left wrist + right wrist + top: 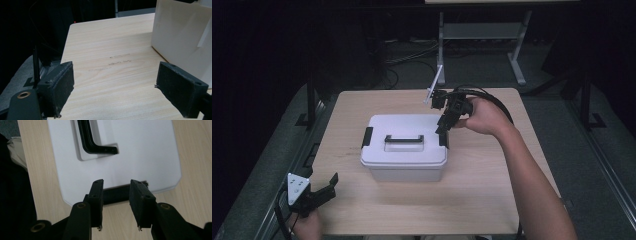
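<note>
A white lidded storage box (404, 160) sits mid-table, with a black carry handle (404, 141) and a black latch on each end. My right gripper (443, 128) hangs tilted down over the box's right latch (443, 139). In the right gripper view the right gripper (117, 185) is open, its fingers straddling the black latch bar (116, 195) at the lid's (140, 150) edge, with the handle (92, 142) beyond. My left gripper (332, 187) is open near the table's front left corner. In its own view, the left gripper (113, 72) holds nothing, and the box wall (182, 37) stands to its right.
The light wood table (482, 200) has bare surface in front of and beside the box. The person's right forearm (527, 170) crosses the table's right side. A thin white rod (434, 85) sticks up behind the right gripper. A grey desk frame (482, 30) and cables lie beyond.
</note>
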### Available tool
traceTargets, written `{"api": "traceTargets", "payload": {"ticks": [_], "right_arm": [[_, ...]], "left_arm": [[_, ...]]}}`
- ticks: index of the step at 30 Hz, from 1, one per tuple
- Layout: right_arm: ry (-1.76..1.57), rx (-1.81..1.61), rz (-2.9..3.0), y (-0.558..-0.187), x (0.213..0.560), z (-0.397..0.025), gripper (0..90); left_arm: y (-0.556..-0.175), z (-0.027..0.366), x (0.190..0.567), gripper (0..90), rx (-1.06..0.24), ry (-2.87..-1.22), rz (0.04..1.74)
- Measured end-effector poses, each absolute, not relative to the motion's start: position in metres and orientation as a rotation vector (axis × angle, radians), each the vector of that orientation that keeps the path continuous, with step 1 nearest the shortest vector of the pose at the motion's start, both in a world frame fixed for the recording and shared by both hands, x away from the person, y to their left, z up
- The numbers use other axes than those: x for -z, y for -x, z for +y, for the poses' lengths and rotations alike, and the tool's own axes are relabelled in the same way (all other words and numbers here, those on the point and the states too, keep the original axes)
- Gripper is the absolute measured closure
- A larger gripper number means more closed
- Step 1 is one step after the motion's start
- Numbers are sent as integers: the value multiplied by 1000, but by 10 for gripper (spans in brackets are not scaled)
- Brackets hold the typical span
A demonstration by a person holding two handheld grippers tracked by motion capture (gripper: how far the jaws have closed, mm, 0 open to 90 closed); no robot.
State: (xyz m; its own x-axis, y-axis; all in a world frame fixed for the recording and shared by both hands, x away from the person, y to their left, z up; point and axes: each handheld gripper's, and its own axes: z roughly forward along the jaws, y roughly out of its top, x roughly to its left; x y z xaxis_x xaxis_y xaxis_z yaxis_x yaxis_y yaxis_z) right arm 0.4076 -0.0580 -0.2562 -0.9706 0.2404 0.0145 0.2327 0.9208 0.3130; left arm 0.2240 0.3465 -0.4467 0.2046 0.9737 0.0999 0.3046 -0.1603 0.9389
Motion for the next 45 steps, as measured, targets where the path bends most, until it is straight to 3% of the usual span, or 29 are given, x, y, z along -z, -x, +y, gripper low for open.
{"api": "traceTargets", "payload": {"ticks": [23,45], "right_arm": [[-502,-517,3031,-406,273,-98,532],[-604,-515,3035,-403,298,-129,497]], "left_arm": [[-224,346,448,138,-989,-1633,1229],[-223,348,448,138,-1001,-1640,1229]]}}
